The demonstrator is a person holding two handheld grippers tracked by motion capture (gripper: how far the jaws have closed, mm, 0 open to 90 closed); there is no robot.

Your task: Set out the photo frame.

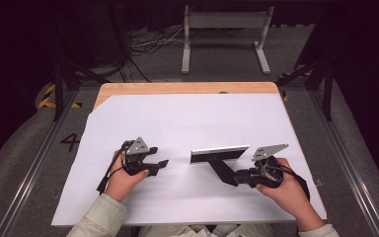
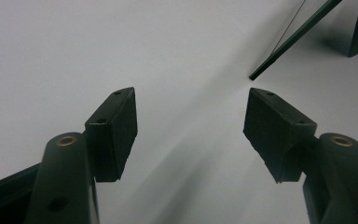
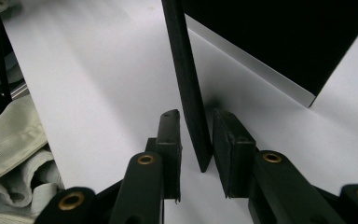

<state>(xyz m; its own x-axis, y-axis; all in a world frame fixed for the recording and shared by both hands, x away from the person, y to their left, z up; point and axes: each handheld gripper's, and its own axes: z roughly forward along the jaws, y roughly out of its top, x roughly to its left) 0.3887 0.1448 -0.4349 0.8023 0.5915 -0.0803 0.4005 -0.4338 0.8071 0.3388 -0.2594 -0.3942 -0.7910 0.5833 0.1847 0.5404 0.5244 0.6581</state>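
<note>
Wooden table covered by white sheet; grey floor, cables and white metal stand behind, dark room. Black flat panel with stand leg upright mid-sheet, right of centre. Right gripper straddling leg's thin edge, pads flanking with slight gaps. Left gripper spread, empty, low over sheet, left of panel.

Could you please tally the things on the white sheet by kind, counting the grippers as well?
Grippers: 2, left gripper and right gripper
Black stand: 1, stand, its strut between the right gripper's jaws
White sheet: 1, sheet
Total: 4
</note>
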